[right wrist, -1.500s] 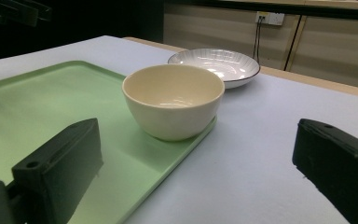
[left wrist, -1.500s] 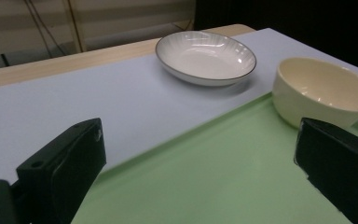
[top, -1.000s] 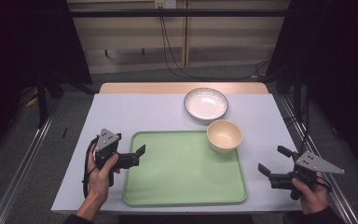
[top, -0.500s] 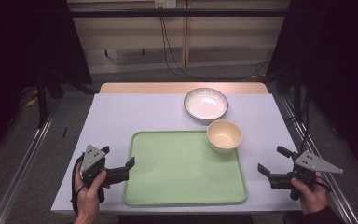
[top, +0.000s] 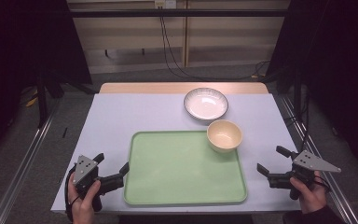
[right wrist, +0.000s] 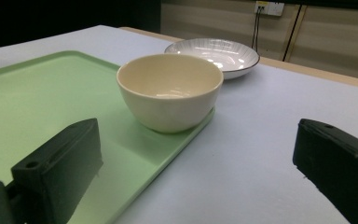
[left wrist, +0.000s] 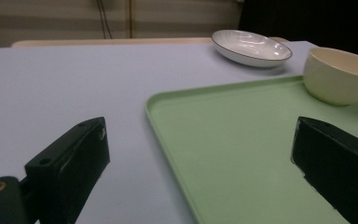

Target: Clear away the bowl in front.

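1. Tray [top: 186,168] comes first: the green tray lies flat at the near middle of the tabletop [top: 121,116], and our left hand-held gripper [top: 113,169] sits just beside its left edge, jaws spread wide apart and holding nothing.
2. Our right hand-held gripper [top: 270,159] rests near the tabletop's right edge, well off the tray's right side, its jaws likewise parted and empty.
3. Cream bowl [top: 224,135] stands upright on the tray's far right corner (in the right gripper view its foot seems to sit right at the raised lip, so we cannot tell whether it sits fully inside).
4. White plate [top: 205,103] with a dark rim lies on the bare tabletop just beyond the bowl, apart from the tray.
5. We judge the step in hand to be a grip on the tray's rim. To do it well, we slide one jaw under the lip and one over it, low and level, and we close squarely on the edge.
6. We keep the tray flat, since the bowl could slide or tip.
7. Materials: the tray looks like smooth matte plastic with rounded corners and a shallow upturned lip; the bowl is glossy, deep and round-walled; the plate is shallow, glazed and reflective.
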`<state>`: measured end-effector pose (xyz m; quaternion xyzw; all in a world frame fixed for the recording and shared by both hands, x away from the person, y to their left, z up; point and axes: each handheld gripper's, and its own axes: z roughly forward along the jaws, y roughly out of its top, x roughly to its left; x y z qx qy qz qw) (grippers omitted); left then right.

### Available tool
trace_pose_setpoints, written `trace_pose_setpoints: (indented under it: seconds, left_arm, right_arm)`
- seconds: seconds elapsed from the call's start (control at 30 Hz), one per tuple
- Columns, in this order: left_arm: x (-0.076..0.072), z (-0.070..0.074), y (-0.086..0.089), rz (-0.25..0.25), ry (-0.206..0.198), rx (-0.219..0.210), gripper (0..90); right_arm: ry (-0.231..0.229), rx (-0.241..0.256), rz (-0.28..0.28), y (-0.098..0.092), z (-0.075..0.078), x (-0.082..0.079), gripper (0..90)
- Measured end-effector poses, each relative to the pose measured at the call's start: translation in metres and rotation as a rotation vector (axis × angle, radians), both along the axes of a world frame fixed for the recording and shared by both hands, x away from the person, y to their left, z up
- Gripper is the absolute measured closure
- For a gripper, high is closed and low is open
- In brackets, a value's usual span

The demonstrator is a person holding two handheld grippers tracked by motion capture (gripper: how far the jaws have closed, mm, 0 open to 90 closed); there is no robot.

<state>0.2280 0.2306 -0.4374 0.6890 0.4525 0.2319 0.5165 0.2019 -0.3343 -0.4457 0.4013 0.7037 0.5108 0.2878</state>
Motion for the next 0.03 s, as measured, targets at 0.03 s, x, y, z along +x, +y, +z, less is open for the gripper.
trace_pose_setpoints:
  seconds: [0.03]
  left_arm:
    - [0.0007,-0.0005,0.0015,-0.006,0.017,0.002,3.6]
  right_arm:
    - [0.011,-0.01,0.009,0.0005,-0.0013,0.0017,0.9]
